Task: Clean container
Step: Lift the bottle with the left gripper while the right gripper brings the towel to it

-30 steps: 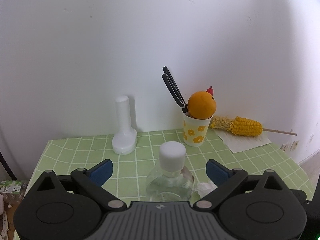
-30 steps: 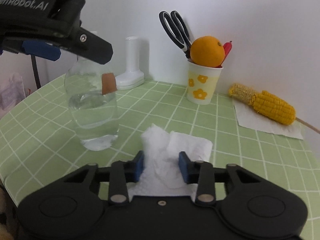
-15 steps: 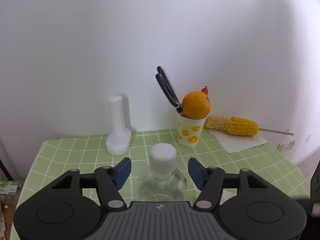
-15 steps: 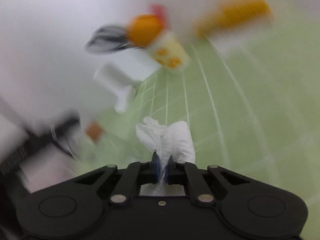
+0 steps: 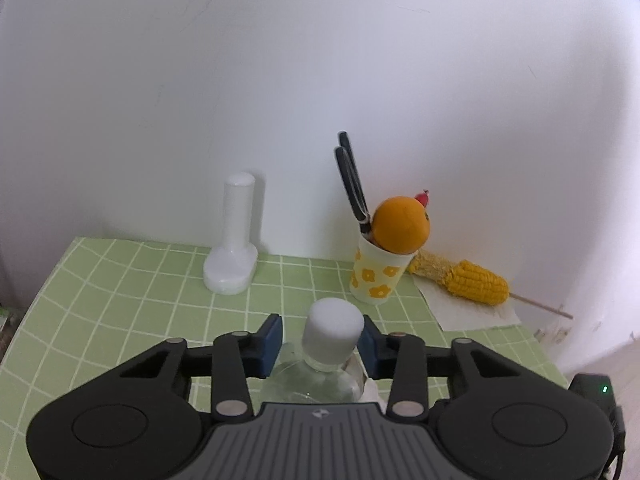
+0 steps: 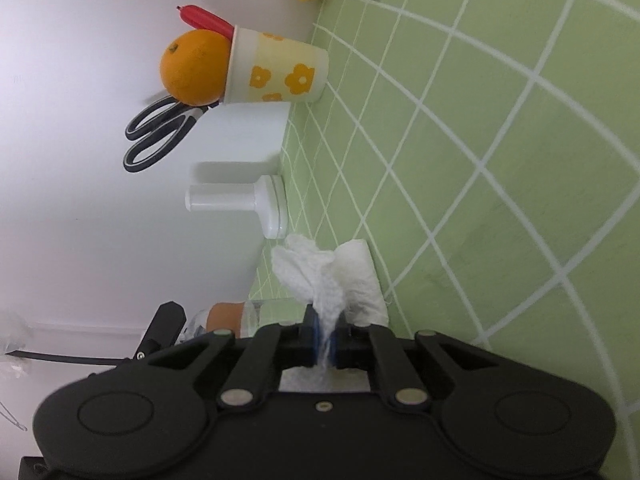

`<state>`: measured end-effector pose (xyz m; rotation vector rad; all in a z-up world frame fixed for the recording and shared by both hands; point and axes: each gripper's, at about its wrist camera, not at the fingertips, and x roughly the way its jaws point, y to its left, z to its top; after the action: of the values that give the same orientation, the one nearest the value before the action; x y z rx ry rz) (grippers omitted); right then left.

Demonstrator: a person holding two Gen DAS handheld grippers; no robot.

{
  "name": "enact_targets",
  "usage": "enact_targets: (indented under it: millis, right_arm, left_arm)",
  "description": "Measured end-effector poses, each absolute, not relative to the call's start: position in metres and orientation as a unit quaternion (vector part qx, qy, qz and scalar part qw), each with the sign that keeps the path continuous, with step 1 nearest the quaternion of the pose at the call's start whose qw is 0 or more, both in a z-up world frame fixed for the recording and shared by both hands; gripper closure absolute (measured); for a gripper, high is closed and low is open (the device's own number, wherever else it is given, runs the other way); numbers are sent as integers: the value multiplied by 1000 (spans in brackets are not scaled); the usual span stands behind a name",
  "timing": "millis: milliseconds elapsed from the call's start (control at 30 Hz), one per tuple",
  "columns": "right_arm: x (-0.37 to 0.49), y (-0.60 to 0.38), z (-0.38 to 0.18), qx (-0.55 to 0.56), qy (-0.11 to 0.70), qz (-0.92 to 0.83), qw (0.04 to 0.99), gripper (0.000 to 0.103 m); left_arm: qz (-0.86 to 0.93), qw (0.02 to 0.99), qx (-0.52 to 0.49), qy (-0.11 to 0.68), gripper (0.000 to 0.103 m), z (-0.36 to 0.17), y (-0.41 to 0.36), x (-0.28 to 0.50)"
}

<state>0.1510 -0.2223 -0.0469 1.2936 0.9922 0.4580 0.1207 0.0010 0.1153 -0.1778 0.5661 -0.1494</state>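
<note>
A clear round bottle (image 5: 316, 380) with a white cap (image 5: 334, 332) stands on the green checked table (image 5: 132, 300). My left gripper (image 5: 320, 340) has closed in around the cap; its right blue pad touches the cap, and a small gap shows at the left pad. My right gripper (image 6: 326, 334), rolled on its side, is shut on a crumpled white paper towel (image 6: 332, 276). A bit of the bottle with a brown label (image 6: 226, 314) shows low left in the right wrist view.
A flowered paper cup (image 5: 378, 276) holding an orange (image 5: 400, 224) and black scissors (image 5: 352, 184) stands by the wall. A white plastic stand (image 5: 234, 252) is to its left. A half-eaten corn cob (image 5: 464, 280) lies on a paper sheet at the right.
My left gripper's jaws have narrowed around the bottle cap. My right gripper shut on the paper towel, lifted it and rolled onto its side.
</note>
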Motion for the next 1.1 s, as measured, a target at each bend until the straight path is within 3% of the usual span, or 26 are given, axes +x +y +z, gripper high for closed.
enact_targets:
  millis: [267,400,633,967,1100]
  right_arm:
    - [147,-226,-48,585,436,217,648,97]
    - [143,-230,-38,596,419,233,644,97]
    - [138,-237,-34,620,408,244,624,97]
    - [140,-232,-45,616,421,228,625,97]
    - [141,-230,-55,621,426,224,619,96]
  left_arm:
    - [-66,951,-105,283,62,117,0,116]
    - [-82,946,-141,280,71,121,1,111]
    - [-74,944,-155,281,71,120,2,108]
    - [-61,958,-85,265,73,116,-13,104]
    - [-65,955,-103,272,72,117,-7,106]
